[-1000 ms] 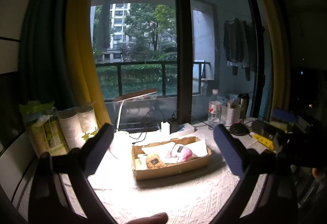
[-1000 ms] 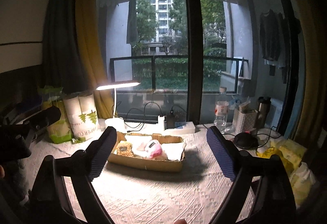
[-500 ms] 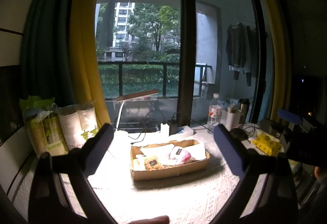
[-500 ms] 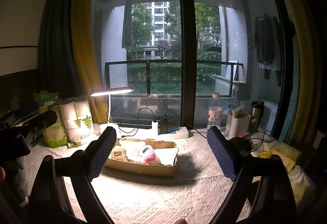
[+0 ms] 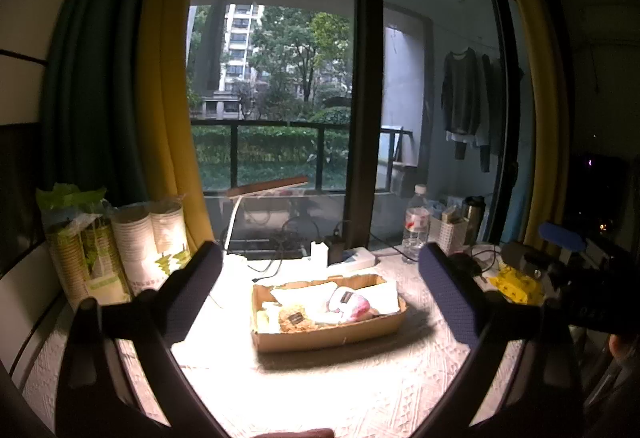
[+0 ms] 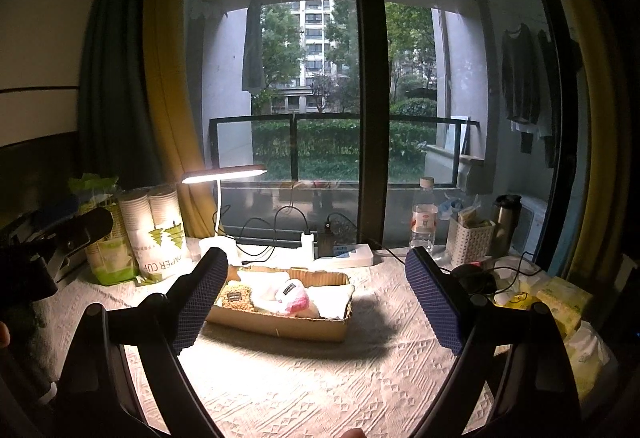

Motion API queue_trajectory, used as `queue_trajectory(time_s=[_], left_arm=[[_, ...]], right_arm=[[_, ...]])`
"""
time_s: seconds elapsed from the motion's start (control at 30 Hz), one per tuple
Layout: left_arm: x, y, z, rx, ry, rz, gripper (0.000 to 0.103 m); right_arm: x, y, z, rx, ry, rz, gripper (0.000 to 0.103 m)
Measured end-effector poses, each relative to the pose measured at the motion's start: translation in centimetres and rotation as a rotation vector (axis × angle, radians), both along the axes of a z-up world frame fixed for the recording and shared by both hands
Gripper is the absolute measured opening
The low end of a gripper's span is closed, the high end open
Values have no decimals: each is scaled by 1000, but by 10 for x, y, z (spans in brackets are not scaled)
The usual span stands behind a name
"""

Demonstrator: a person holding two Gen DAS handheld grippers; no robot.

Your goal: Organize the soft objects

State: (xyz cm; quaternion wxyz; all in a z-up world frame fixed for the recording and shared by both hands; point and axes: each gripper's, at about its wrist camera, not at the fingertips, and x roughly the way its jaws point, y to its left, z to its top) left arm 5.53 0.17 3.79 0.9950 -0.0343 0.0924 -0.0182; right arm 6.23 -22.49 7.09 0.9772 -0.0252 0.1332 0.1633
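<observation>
A shallow cardboard box (image 5: 332,332) (image 6: 280,326) stands on the white textured tablecloth. It holds soft items: a pink and white knitted piece (image 5: 352,304) (image 6: 294,296), a brown fuzzy piece (image 5: 294,318) (image 6: 236,298) and white cloths (image 5: 384,296) (image 6: 332,300). My left gripper (image 5: 320,292) is open and empty, held back from the box. My right gripper (image 6: 316,292) is open and empty, also back from the box. Each gripper shows at the edge of the other's view, the right one (image 5: 560,266) and the left one (image 6: 60,238).
A lit desk lamp (image 6: 224,174) stands behind the box by the window. Sleeves of paper cups (image 6: 156,230) stand at the left. A power strip (image 6: 344,256), water bottle (image 6: 424,218), white basket (image 6: 468,242), flask (image 6: 506,222) and yellow packets (image 6: 560,298) are at the right.
Both grippers have tilted up and drawn back a little, so the box sits slightly lower and farther in both views. Both stay open and empty.
</observation>
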Motion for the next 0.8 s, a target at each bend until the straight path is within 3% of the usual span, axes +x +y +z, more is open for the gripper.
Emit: queue_trajectory(time_s=[0.8], left_arm=[[0,-5,0,-6,21,-22,99]], right_arm=[[1,3,-2,3,12,11,92]])
